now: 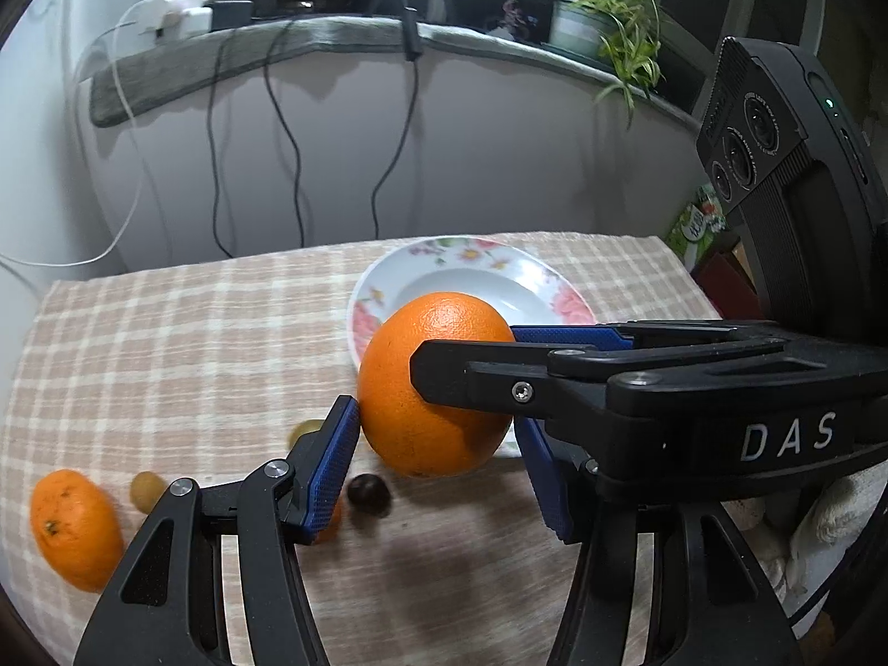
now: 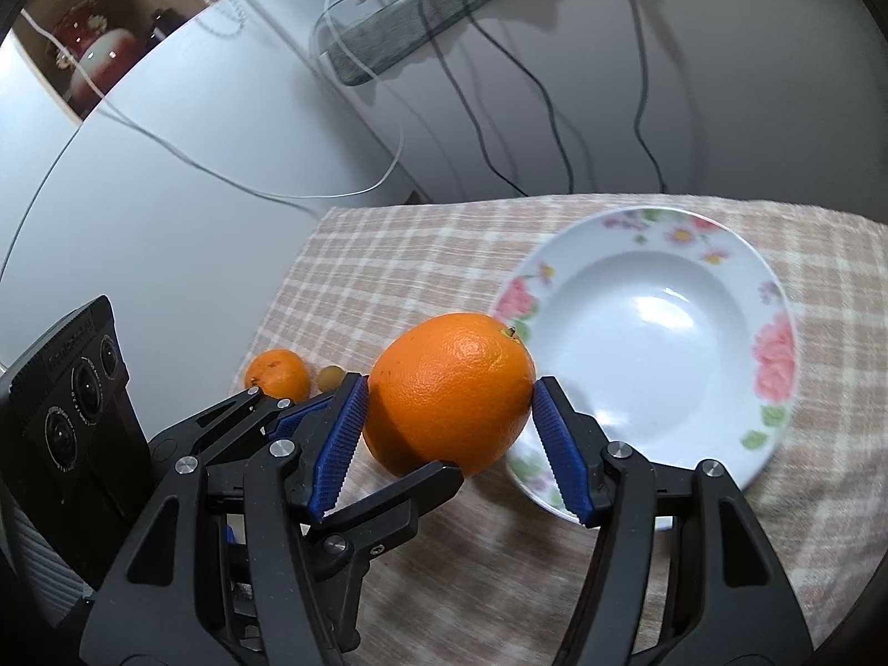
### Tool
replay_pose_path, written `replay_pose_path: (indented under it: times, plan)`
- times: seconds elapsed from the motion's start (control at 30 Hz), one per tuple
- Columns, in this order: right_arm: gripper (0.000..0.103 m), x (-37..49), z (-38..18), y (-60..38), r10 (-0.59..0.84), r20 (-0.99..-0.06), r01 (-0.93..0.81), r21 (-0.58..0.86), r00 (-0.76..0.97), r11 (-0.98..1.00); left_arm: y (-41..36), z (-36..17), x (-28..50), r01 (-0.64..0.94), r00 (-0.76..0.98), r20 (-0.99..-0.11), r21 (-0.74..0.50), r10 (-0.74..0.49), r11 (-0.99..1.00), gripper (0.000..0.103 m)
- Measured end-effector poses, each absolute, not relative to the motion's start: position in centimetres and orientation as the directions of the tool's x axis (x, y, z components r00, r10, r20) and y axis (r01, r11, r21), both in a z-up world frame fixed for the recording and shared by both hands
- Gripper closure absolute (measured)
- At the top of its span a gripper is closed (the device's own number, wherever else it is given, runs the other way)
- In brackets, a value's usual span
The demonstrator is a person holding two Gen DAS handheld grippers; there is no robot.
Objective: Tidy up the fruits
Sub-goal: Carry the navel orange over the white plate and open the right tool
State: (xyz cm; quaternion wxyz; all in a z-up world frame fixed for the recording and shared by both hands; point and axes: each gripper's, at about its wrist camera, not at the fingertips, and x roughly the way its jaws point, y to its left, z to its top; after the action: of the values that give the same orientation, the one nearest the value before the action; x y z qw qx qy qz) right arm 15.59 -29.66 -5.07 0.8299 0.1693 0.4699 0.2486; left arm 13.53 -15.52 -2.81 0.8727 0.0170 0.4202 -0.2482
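Observation:
A large orange (image 1: 433,383) (image 2: 449,388) hangs above the checked tablecloth, just in front of the near rim of the flowered white plate (image 1: 533,263) (image 2: 777,355). My left gripper (image 1: 433,422) is shut on it, blue pads against its left and right sides. My right gripper (image 2: 450,386) is shut on the same orange, reaching in from the right in the left wrist view. On the cloth lie a mandarin (image 1: 75,530) (image 2: 277,374), two small greenish fruits (image 1: 145,491) (image 1: 302,433) and a dark round fruit (image 1: 369,491). The plate holds nothing.
Black and white cables (image 1: 288,139) hang down the wall from a sill with a power strip (image 1: 177,14) and a potted plant (image 1: 599,28). A green carton (image 1: 696,222) stands past the table's right edge. The table's far edge runs just behind the plate.

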Motion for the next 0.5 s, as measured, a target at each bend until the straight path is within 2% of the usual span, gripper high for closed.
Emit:
replay_pose_path:
  times: [0.5]
  plan:
    - [0.039, 15.4, -6.7, -33.2, 0.567, -0.695, -0.180, 0.551, 0.441, 0.815, -18.5, -3.4, 13.7, 0.489, 0.492, -0.767, -0.147, -0.411, 0.860, 0.046]
